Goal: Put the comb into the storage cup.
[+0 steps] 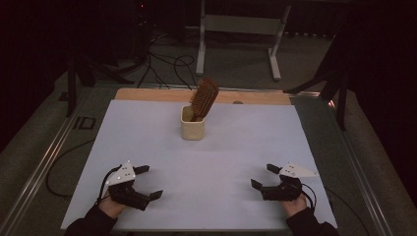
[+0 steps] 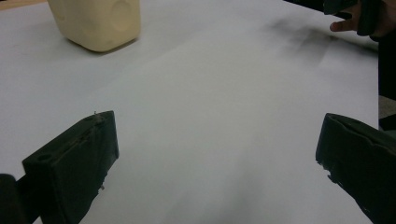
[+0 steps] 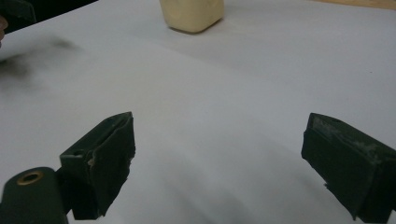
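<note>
A cream square cup (image 1: 192,128) stands upright near the far middle of the white sheet (image 1: 147,132). A brown wooden hairbrush (image 1: 203,98) leans in it, bristle head up and tilted right. My left gripper (image 1: 149,182) rests at the near left, open, nothing between its jaws. My right gripper (image 1: 264,176) rests at the near right, open and empty too. In the left gripper view the cup (image 2: 98,22) is at the top left, beyond the open gripper (image 2: 217,154). In the right gripper view the cup (image 3: 192,13) is at the top centre, past the open gripper (image 3: 219,161).
The white sheet covers most of the table; a strip of bare wood (image 1: 147,94) shows along the far edge. Metal rails (image 1: 44,162) run down both sides. Cables (image 1: 162,66) and a white stand (image 1: 236,29) lie on the floor beyond the table.
</note>
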The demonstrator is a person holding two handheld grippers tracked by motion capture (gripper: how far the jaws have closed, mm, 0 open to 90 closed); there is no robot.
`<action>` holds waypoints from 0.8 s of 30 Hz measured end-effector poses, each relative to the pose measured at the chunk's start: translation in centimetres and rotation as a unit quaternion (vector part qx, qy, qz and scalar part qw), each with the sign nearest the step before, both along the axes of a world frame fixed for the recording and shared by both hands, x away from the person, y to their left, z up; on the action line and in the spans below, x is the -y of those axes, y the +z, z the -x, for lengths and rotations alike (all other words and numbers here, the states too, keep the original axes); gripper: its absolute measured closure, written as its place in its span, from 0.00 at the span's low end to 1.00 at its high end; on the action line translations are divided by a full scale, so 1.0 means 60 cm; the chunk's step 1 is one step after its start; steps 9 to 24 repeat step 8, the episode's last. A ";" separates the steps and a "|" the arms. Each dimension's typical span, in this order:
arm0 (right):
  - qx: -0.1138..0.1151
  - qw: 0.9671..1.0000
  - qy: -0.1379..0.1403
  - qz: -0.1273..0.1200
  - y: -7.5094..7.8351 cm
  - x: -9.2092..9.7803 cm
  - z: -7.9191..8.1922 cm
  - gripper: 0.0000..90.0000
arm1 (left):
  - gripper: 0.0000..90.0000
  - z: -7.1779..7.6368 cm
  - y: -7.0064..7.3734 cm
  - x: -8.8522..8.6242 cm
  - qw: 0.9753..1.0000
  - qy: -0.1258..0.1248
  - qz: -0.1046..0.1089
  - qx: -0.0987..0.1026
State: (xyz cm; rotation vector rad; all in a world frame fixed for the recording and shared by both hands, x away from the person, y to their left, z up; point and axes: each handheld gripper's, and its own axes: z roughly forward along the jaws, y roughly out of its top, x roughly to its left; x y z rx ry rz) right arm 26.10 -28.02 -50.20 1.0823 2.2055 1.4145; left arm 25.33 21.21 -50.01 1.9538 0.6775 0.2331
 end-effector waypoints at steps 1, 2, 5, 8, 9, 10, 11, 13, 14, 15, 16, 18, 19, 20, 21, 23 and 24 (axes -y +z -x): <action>0.000 1.000 0.000 0.002 0.000 0.000 0.000 0.10 | 0.00 0.000 0.000 0.000 1.000 0.000 0.000 0.000; -0.001 1.000 0.000 0.003 -0.001 0.000 0.000 0.10 | 0.00 0.001 0.000 0.001 1.000 0.000 -0.001 0.000; -0.001 1.000 0.001 0.004 -0.001 0.000 -0.001 0.10 | 0.00 0.001 0.000 0.001 1.000 -0.001 -0.002 0.000; 0.001 1.000 0.000 0.004 0.001 0.000 0.000 0.10 | 0.00 0.001 0.000 0.002 1.000 0.000 -0.003 0.001; 0.001 1.000 0.000 0.004 0.001 0.000 0.000 0.10 | 0.00 0.001 0.000 0.002 1.000 0.000 -0.003 0.001; 0.001 1.000 0.000 0.004 0.001 0.000 0.000 0.10 | 0.00 0.001 0.000 0.002 1.000 0.000 -0.003 0.001; 0.001 1.000 0.000 0.004 0.001 0.000 0.000 0.10 | 0.00 0.001 0.000 0.002 1.000 0.000 -0.003 0.001; 0.001 1.000 0.000 0.004 0.001 0.000 0.000 0.10 | 0.00 0.001 0.000 0.002 1.000 0.000 -0.003 0.001; 0.001 1.000 0.000 0.004 0.001 0.000 0.000 0.10 | 0.00 0.001 0.000 0.002 1.000 0.000 -0.003 0.001; 0.001 1.000 0.000 0.004 0.001 0.000 0.000 0.10 | 0.00 0.001 0.000 0.002 1.000 0.000 -0.003 0.001; 0.001 1.000 0.000 0.004 0.001 0.000 0.000 0.10 | 0.00 0.001 0.000 0.002 1.000 0.000 -0.003 0.001; 0.001 1.000 0.000 0.004 0.001 0.000 0.000 0.10 | 0.00 0.001 0.000 0.002 1.000 0.000 -0.003 0.001; 0.001 1.000 0.000 0.004 0.001 0.000 0.000 0.10 | 0.00 0.001 0.000 0.002 1.000 0.000 -0.003 0.001; 0.001 1.000 0.000 0.004 0.001 0.000 0.000 0.10 | 0.00 0.001 0.000 0.002 1.000 0.000 -0.003 0.001; 0.001 1.000 0.000 0.004 0.001 0.000 0.000 0.10 | 0.00 0.001 0.000 0.002 1.000 0.000 -0.003 0.001; 0.001 1.000 0.000 0.004 0.001 0.000 0.000 0.10 | 0.00 0.001 0.000 0.002 1.000 0.000 -0.003 0.001; 0.001 1.000 0.000 0.004 0.001 0.000 0.000 0.10 | 0.00 0.001 0.000 0.002 1.000 0.000 -0.003 0.001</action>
